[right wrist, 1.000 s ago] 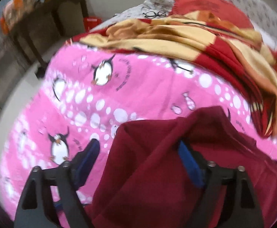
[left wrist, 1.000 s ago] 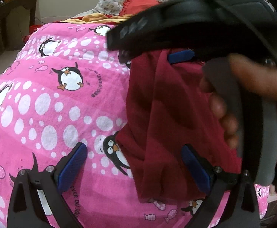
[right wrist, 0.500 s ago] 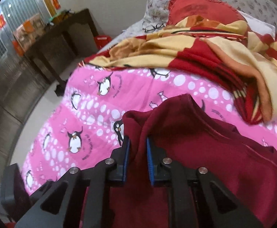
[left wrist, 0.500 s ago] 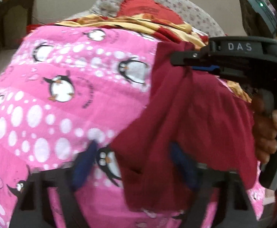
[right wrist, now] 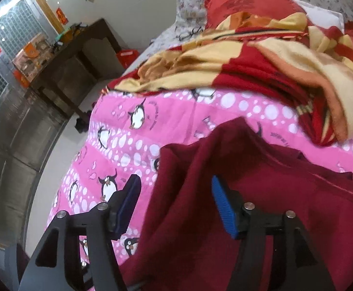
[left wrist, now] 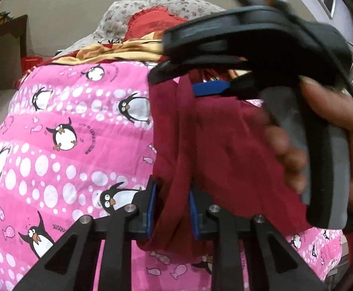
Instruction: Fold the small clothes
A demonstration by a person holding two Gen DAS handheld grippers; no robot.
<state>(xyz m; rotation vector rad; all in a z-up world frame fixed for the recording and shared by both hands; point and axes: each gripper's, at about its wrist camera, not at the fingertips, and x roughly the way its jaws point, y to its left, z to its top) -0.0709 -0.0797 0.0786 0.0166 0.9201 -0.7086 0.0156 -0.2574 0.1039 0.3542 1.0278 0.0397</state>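
A bed under a pink penguin-print blanket (left wrist: 55, 126) fills both views, with a dark wooden table (right wrist: 79, 55) at 10 o'clock in the right wrist view. The left claw (left wrist: 171, 212) has just been closing and pinches a hanging fold of the maroon garment (left wrist: 200, 145), whose long axis runs from 12 to 6 o'clock. The right claw (right wrist: 176, 208) has just been opening; it stands spread with cloth draped between its pads, the garment's lower part cut off. A hand (left wrist: 317, 140) hides the garment's right edge.

Lying on the quilt (right wrist: 176, 121): the garment (right wrist: 261, 194), at its near right. Behind, heaped across its far edge: a blanket (right wrist: 261, 55), pillows (right wrist: 237, 2) beyond.
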